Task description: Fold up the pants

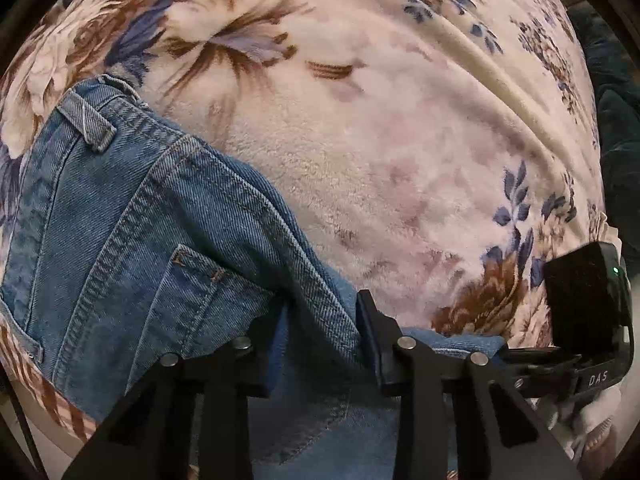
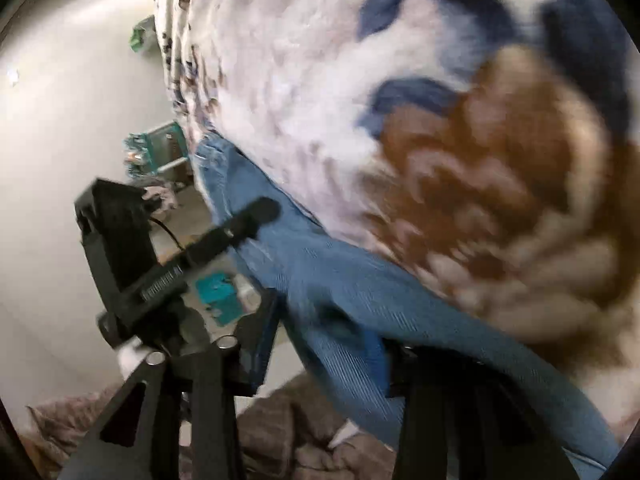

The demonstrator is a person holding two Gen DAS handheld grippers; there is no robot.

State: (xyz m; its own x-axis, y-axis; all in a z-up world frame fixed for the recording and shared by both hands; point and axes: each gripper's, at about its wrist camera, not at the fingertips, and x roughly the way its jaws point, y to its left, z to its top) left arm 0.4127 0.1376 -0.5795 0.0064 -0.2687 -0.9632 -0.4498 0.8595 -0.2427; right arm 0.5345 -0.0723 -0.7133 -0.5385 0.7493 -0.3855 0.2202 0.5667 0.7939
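Observation:
Blue denim pants [image 1: 160, 220] lie on a floral fleece blanket [image 1: 400, 140], waistband and belt loop at upper left, back pocket near the middle. My left gripper [image 1: 320, 328] is shut on the pants' edge near the seat seam, denim bunched between its fingers. In the right wrist view the pants [image 2: 340, 292] run as a long blue strip along the blanket [image 2: 440, 120]. My right gripper [image 2: 328, 340] is shut on a fold of this denim. The view is motion-blurred. The other gripper's body [image 2: 120, 240] shows at left.
The right gripper's black body [image 1: 580, 304] shows at the right of the left wrist view. A pale floor [image 2: 60, 160] with green and teal items [image 2: 156, 152] lies beside the bed. A brownish cloth [image 2: 300, 440] lies below.

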